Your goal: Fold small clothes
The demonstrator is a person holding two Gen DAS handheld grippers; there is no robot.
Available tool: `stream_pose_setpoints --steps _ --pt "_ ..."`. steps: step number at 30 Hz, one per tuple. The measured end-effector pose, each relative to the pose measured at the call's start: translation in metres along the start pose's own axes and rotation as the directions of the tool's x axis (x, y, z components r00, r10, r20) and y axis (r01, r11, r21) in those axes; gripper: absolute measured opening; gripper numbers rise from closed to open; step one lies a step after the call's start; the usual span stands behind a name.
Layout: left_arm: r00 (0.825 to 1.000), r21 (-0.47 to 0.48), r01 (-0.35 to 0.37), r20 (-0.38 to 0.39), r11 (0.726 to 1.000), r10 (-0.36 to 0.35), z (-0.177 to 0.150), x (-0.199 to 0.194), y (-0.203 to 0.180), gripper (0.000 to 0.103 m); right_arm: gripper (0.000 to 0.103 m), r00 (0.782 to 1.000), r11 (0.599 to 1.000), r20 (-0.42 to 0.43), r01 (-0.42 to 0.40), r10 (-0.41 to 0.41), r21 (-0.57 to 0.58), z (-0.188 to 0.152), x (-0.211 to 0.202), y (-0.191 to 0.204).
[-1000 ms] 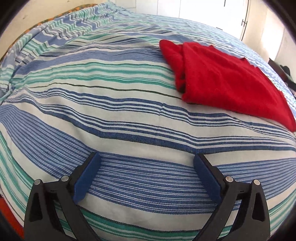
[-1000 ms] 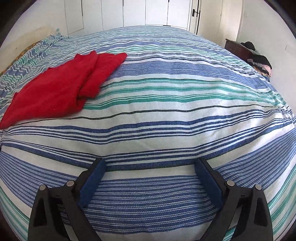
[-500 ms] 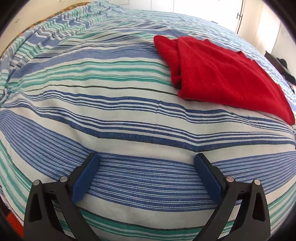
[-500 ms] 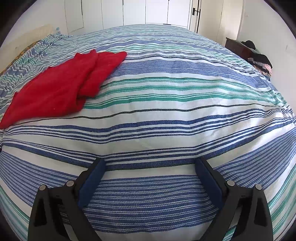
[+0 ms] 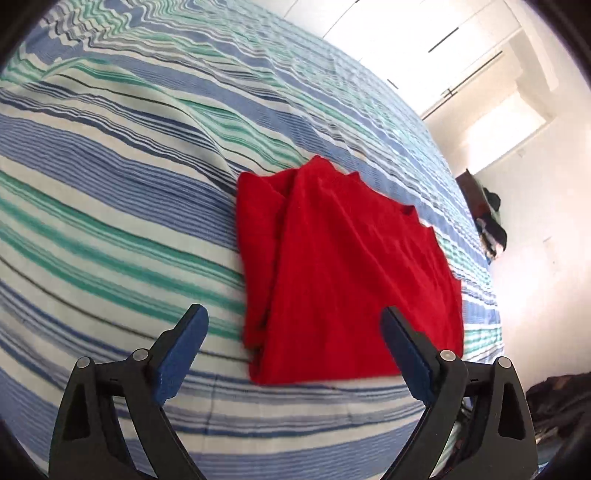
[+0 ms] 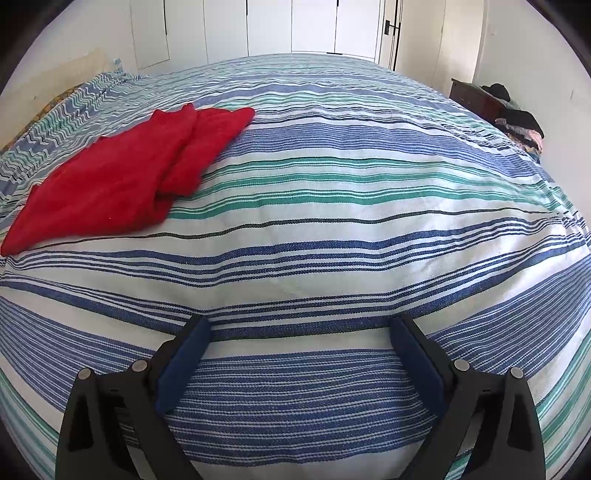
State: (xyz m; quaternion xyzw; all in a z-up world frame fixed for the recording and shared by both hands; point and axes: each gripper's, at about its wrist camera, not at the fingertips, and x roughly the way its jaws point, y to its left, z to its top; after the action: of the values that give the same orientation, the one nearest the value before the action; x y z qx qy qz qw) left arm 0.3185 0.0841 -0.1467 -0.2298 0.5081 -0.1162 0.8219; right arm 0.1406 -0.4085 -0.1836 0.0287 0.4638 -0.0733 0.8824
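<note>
- My left hand-held gripper (image 5: 293,328) is spread wide and closing — its pads aren't touching the red garment (image 5: 340,273), whose near edge shows between them on the striped bed (image 5: 110,184).
- My right hand-held gripper (image 6: 299,336) is open, empty — the garment (image 6: 122,181) lies well off to its left.

A big bed (image 6: 332,229) with a blue, green and white striped cover fills the room. White cupboard doors (image 6: 314,26) stand behind it. A dark wooden table (image 6: 474,98) with piled clothes (image 6: 521,120) sits far right by a white wall
</note>
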Motion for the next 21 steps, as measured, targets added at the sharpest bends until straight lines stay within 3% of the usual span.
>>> stream_pose_setpoints --steps 2,4,6,8,9,12,13,14,19,21 --pt "0.997 -0.027 -0.062 -0.038 0.998 0.061 0.013 0.029 0.004 0.083 0.098 1.000 1.000 0.002 -0.002 0.002 0.001 0.000 0.000 0.000" --pt "0.995 -0.053 -0.080 -0.060 0.995 0.077 0.017 0.046 0.008 0.076 0.098 1.000 1.000 0.002 -0.001 0.001 0.001 0.000 -0.001 0.000" --pt "0.999 -0.066 -0.040 -0.037 0.997 0.038 0.019 0.047 0.008 0.070 0.098 1.000 1.000 0.004 -0.001 0.001 0.002 0.000 -0.001 0.000" --pt "0.997 -0.098 0.036 -0.057 0.995 -0.042 0.023 0.051 0.010 0.044 0.098 1.000 1.000 0.006 -0.001 0.001 0.002 0.000 -0.001 0.000" --pt "0.995 -0.112 0.058 -0.072 0.992 -0.066 0.025 0.054 0.011 0.041 0.098 1.000 1.000 0.008 -0.001 0.001 0.002 0.000 0.000 0.000" --pt "0.993 -0.084 0.041 -0.102 0.996 -0.050 0.027 0.062 0.012 0.032 0.098 1.000 1.000 0.012 0.002 -0.002 0.000 -0.001 0.000 0.001" --pt "0.993 -0.081 0.038 -0.108 0.996 -0.047 0.028 0.063 0.013 0.018 0.098 1.000 1.000 0.012 0.003 -0.003 -0.001 -0.001 0.000 0.001" --pt "0.992 -0.088 0.042 -0.112 0.995 -0.051 0.029 0.062 0.014 0.013 0.099 1.000 1.000 0.012 0.003 -0.003 -0.001 0.000 0.000 0.001" --pt "0.997 -0.049 -0.023 -0.074 0.999 0.019 0.034 0.038 -0.016 0.009 0.099 1.000 1.000 0.014 0.002 -0.002 -0.001 0.000 0.000 0.001" --pt "0.998 -0.041 -0.008 -0.067 0.999 0.005 0.039 0.025 -0.042 0.009 0.099 1.000 1.000 0.015 -0.001 0.001 -0.001 0.001 0.001 0.000"
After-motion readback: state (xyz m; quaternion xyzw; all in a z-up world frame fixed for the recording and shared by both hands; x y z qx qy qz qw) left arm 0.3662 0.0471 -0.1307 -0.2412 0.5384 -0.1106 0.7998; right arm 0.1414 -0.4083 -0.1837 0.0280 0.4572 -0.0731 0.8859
